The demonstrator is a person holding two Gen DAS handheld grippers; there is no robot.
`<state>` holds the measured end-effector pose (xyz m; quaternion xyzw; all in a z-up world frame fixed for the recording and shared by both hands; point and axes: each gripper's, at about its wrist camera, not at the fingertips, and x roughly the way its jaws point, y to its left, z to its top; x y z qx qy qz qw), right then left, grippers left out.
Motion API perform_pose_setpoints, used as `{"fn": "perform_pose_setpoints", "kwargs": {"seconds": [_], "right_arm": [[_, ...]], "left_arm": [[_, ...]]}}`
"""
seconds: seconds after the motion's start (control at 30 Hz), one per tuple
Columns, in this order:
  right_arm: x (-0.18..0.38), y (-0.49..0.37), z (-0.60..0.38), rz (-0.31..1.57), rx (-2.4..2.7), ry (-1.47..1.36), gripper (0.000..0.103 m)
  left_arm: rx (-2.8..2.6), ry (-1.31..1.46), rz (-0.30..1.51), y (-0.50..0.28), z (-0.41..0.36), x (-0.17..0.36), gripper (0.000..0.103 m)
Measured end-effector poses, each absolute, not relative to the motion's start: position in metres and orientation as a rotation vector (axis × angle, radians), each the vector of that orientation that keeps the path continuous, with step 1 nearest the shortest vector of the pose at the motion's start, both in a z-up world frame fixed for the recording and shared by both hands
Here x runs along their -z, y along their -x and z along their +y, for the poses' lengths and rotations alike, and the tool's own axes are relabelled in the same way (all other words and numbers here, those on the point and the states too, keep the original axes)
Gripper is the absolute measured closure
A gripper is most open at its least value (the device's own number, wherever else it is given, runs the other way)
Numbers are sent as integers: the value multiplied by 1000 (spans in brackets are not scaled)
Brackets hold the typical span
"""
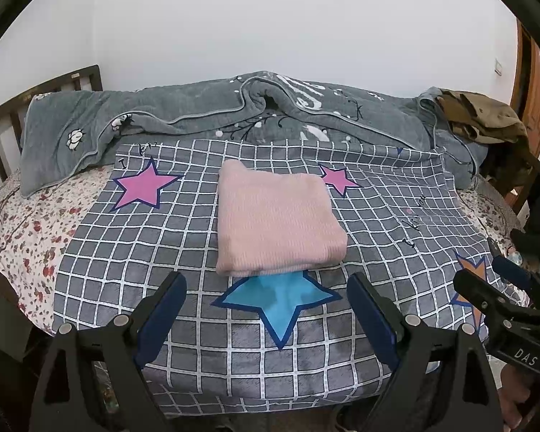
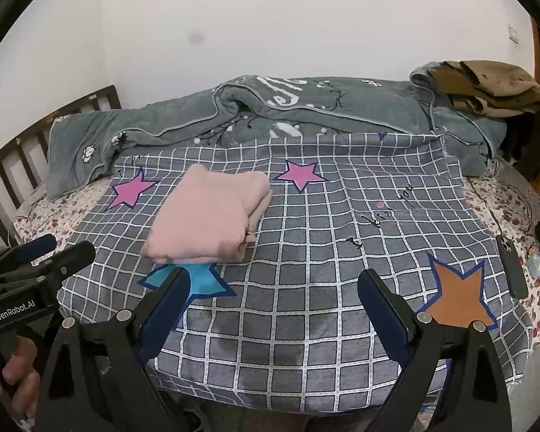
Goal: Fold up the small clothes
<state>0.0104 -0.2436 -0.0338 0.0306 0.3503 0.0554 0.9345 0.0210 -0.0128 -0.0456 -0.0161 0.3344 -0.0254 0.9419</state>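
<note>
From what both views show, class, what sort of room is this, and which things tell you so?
Most likely a bedroom. A bed with a wooden headboard stands against the wall, a rumpled grey quilt lies along its far side, and a folded pink garment rests on the checked cloth spread over it.

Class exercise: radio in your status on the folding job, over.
Left gripper open, empty. Right gripper open, empty. Pink garment lies folded on checked cloth, untouched. Nothing in the way.
</note>
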Motion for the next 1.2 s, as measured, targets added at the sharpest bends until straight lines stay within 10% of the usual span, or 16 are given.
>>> {"fn": "perform_pose_setpoints", "kwargs": {"seconds": [1.2], "right_arm": [[28, -7, -239, 703, -128, -61, 10]], "left_arm": [[44, 27, 672, -16, -7, 42, 12]]}}
